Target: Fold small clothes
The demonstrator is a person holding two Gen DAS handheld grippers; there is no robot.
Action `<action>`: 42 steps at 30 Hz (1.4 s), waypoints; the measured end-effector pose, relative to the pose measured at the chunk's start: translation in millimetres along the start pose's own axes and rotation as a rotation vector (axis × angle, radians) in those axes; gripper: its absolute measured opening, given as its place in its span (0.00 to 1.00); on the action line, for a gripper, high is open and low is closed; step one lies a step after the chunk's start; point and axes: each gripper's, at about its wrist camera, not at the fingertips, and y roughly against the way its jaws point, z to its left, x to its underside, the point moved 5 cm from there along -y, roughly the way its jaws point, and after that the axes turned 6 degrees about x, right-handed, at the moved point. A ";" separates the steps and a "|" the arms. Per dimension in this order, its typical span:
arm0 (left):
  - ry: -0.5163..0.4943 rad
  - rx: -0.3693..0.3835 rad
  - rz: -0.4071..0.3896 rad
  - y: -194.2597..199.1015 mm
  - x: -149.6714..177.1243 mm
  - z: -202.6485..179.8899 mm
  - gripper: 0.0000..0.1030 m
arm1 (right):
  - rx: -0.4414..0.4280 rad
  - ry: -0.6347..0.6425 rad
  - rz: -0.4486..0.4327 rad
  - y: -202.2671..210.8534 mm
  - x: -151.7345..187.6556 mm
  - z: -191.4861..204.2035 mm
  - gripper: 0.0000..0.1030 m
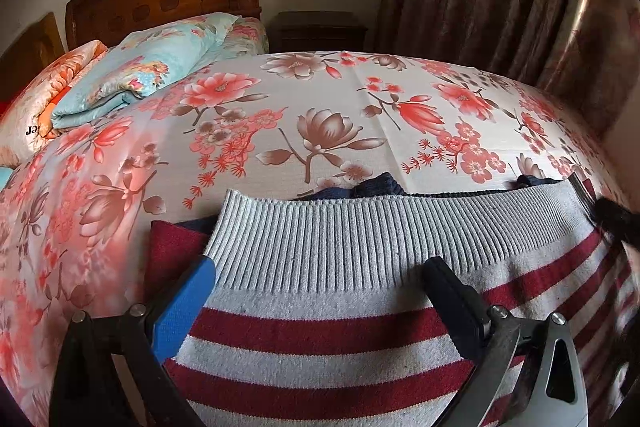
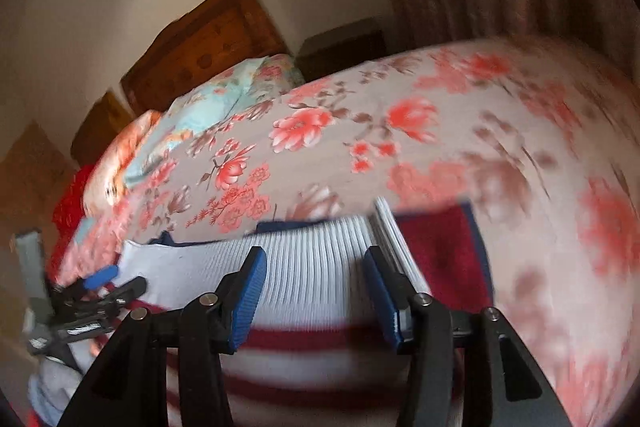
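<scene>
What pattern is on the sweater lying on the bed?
The sweater has red and white stripes with a grey ribbed hem, clearest in the left wrist view.

Open bedspread (image 1: 360, 99) beyond sweater (image 1: 328, 243), folded quilt (image 1: 152, 67) far left

My right gripper (image 2: 316, 291) hangs over the striped sweater's (image 2: 312, 343) grey ribbed hem (image 2: 316, 259), jaws apart, nothing between. Left gripper (image 2: 100, 287) at the hem's left end. View blurred.
</scene>
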 end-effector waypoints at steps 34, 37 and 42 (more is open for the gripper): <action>0.018 -0.023 -0.004 1.4 0.5 2.6 1.00 | -0.105 -0.295 0.006 71.6 87.9 -55.0 0.33; 0.018 -0.027 -0.004 2.1 0.6 2.5 1.00 | -0.094 -0.265 0.007 65.2 87.2 -52.3 0.15; 0.007 -0.084 -0.021 9.7 2.2 0.0 1.00 | -0.159 -0.250 -0.080 85.0 88.0 -51.2 0.11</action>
